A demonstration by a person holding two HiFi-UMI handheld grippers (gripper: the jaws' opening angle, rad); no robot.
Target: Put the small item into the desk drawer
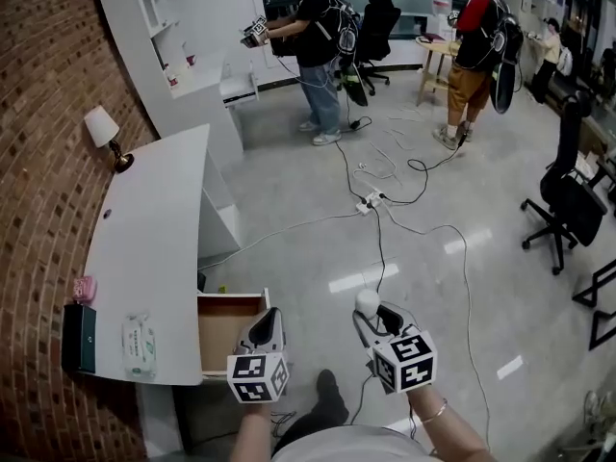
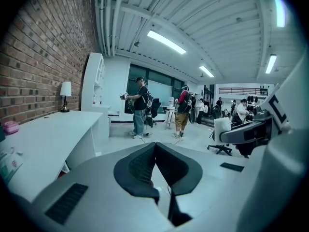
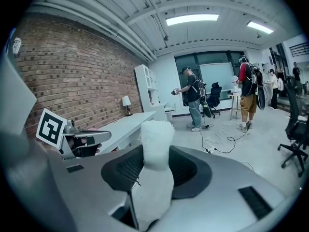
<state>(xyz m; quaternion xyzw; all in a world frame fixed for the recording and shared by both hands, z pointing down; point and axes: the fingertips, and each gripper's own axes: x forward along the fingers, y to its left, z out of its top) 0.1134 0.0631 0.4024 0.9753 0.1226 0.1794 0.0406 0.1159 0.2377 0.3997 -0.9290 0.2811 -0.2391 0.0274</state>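
My right gripper point(image 1: 377, 316) is pinching the small item point(image 3: 155, 153), a soft white, lumpy piece. Its jaws are closed on the item's lower part, and the top stands up well above the pads. The hold looks firm, so I judge the pick-up to be done.

The drawer point(image 1: 227, 337) is under the near end of the white table point(image 1: 154, 248). It is pulled out, and the head view shows its bare wooden floor with nothing in it, so the opening step is done too.

My left gripper point(image 1: 267, 323) is just beside the drawer's open front corner. Its jaws are pressed together with nothing between them, and it touches nothing that I can see.

What is left is the placing itself. The item hangs over the floor, to the right of the drawer and apart from it, with my left gripper between the two. I need to carry the item across over the open drawer, lower it inside and spread the jaws. Whether the drawer then needs pushing shut, the task does not say. I put the job at a little past halfway.
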